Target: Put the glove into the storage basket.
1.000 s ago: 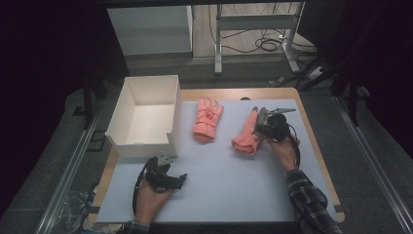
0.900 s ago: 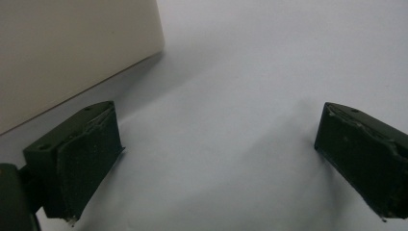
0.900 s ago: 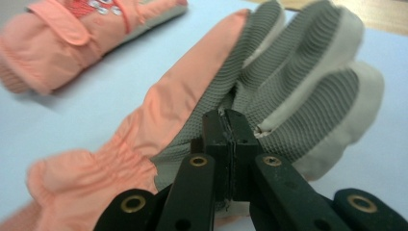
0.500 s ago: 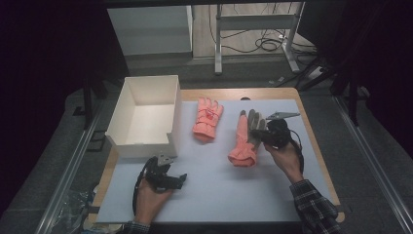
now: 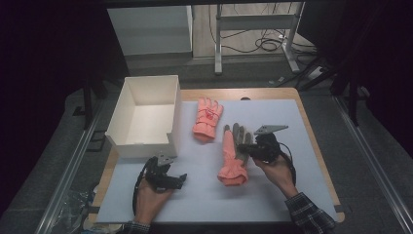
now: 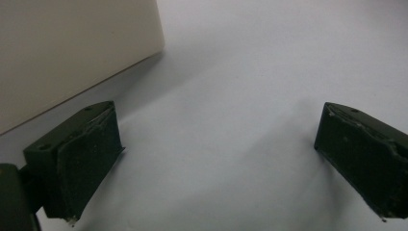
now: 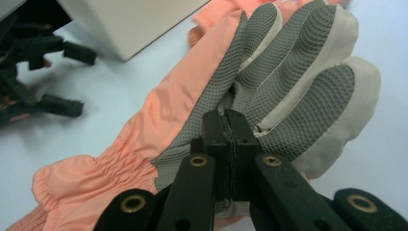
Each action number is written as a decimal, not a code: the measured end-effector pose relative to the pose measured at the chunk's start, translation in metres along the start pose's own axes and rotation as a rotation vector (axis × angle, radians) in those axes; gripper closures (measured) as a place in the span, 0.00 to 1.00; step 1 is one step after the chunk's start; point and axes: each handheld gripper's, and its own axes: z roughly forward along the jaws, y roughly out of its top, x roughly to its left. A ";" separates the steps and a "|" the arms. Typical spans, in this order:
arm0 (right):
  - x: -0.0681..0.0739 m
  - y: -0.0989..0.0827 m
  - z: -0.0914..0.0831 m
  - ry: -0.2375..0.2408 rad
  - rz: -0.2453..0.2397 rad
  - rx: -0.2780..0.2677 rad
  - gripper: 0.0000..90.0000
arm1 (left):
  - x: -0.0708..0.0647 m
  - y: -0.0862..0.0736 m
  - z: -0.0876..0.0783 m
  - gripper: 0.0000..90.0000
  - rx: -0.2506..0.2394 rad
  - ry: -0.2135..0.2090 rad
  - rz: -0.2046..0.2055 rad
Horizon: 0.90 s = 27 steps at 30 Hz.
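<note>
An orange glove with a grey textured palm lies palm up in the middle of the pale mat, cuff toward the front edge. My right gripper is shut on its palm side near the fingers; in the right gripper view the jaws pinch the grey fabric of this glove. A second orange glove lies flat farther back, beside the white box. At the front left my left gripper rests on the mat. It stands open with nothing between its jaws.
The open white box stands at the back left; its side wall is close to the left gripper. The pale mat covers a wooden table. Beyond the table's far edge are a floor, cables and a metal frame.
My right gripper has pulled the grey-palmed glove leftward and toward the front of the mat. The left gripper and the second glove have stayed put.
</note>
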 end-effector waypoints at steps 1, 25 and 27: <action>0.005 -0.004 0.004 0.017 -0.005 0.006 0.98 | 0.000 0.000 0.000 0.02 0.000 0.001 0.002; 0.006 -0.029 0.017 0.023 -0.042 0.030 0.90 | 0.001 0.000 0.000 0.04 0.003 -0.001 -0.004; 0.006 -0.027 0.012 0.019 -0.050 0.015 0.86 | 0.000 0.001 0.000 0.04 0.007 -0.001 -0.006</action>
